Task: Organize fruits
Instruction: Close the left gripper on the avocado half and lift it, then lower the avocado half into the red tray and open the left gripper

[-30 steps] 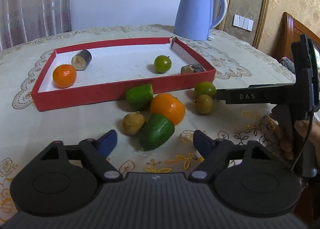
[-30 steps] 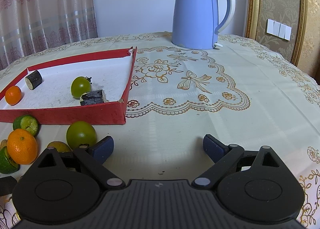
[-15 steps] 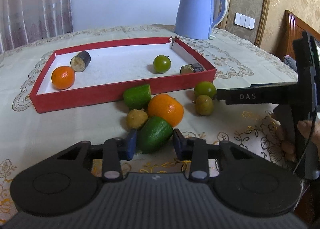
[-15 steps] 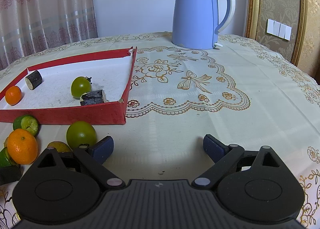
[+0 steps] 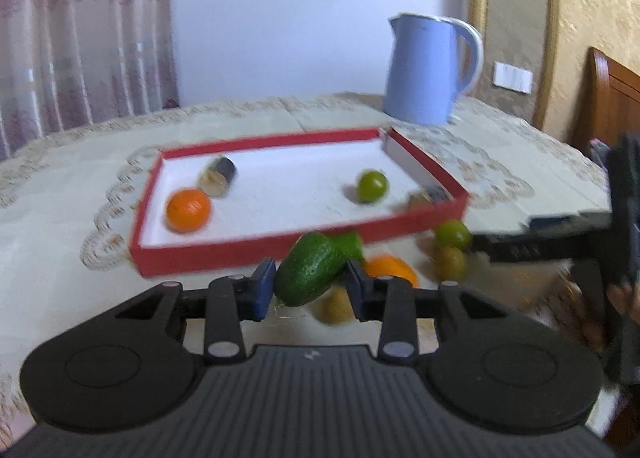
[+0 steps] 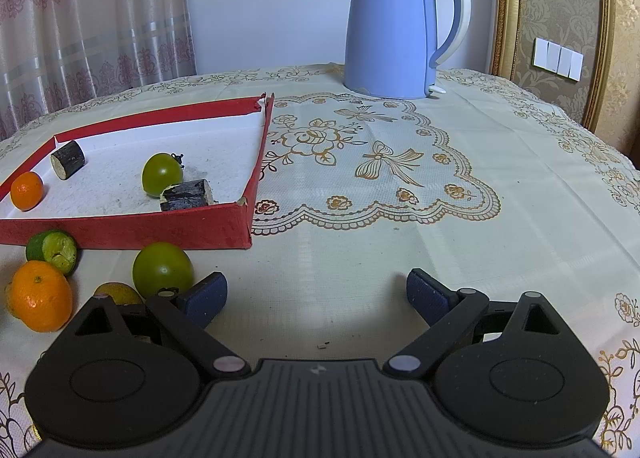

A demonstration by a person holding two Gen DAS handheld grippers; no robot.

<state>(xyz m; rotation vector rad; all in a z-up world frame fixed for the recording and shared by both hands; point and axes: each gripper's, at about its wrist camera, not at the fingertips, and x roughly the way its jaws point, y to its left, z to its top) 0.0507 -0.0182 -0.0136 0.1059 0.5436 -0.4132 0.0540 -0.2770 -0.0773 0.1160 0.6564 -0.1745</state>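
Left wrist view, blurred: left gripper (image 5: 310, 285) at lower centre, blue pads pressed against both sides of a dark green cucumber piece (image 5: 309, 275), held tilted, clear of the tablecloth (image 5: 60, 218). Behind it, mid-frame, a red tray (image 5: 224, 258) holding an orange (image 5: 188, 210), a dark cut stub (image 5: 219, 176), a round green fruit (image 5: 372, 186) and another dark stub at the tray's right corner. Lower right of the cucumber piece, loose on the cloth: part of a second orange, a yellowish fruit, a green fruit. Blue kettle (image 5: 430, 70) at upper right.

Right wrist view, sharp: right gripper (image 6: 316, 294) at bottom, jaws wide apart with only bare cloth between the pads. At lower left of the frame, a green fruit (image 6: 162, 270) just beside the left pad, a large orange (image 6: 40, 296), and a cut green piece (image 6: 52, 252) against the tray's front wall.
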